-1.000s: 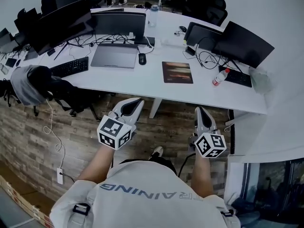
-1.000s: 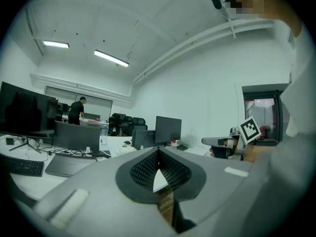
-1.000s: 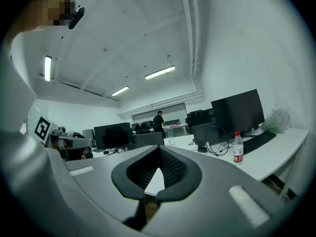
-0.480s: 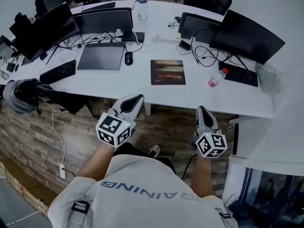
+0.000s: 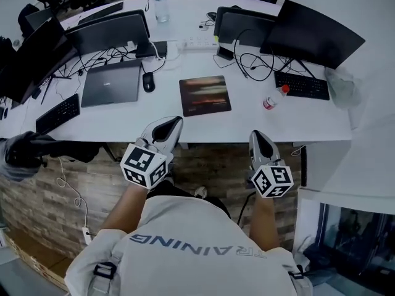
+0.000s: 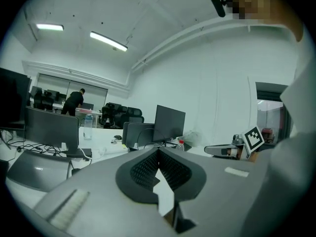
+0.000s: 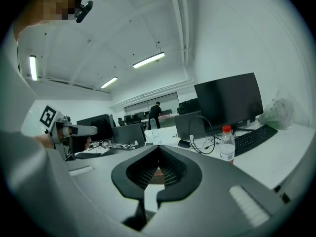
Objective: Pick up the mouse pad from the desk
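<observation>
The mouse pad (image 5: 205,95), a dark rectangle with a brownish blurred print, lies flat near the middle of the white desk (image 5: 129,123). Both grippers hover at the desk's front edge, short of the pad and touching nothing. My left gripper (image 5: 171,123) points at the edge just left of the pad, its jaws shut and empty. My right gripper (image 5: 256,135) sits to the pad's right, over the desk edge, also shut and empty. In the left gripper view the left gripper (image 6: 158,152) has its ribbed pads meeting at the tips; the right gripper (image 7: 159,149) looks the same in its own view.
A closed laptop (image 5: 113,83) and a black mouse (image 5: 147,81) lie left of the pad. A small bottle with a red cap (image 5: 271,98) stands to its right, before a keyboard (image 5: 301,86). Monitors (image 5: 311,34) and cables line the back. Another keyboard (image 5: 57,113) is far left.
Both grippers have moved forward to the desk's front edge. The desk and mouse pad now sit closer and lower in the head view.
</observation>
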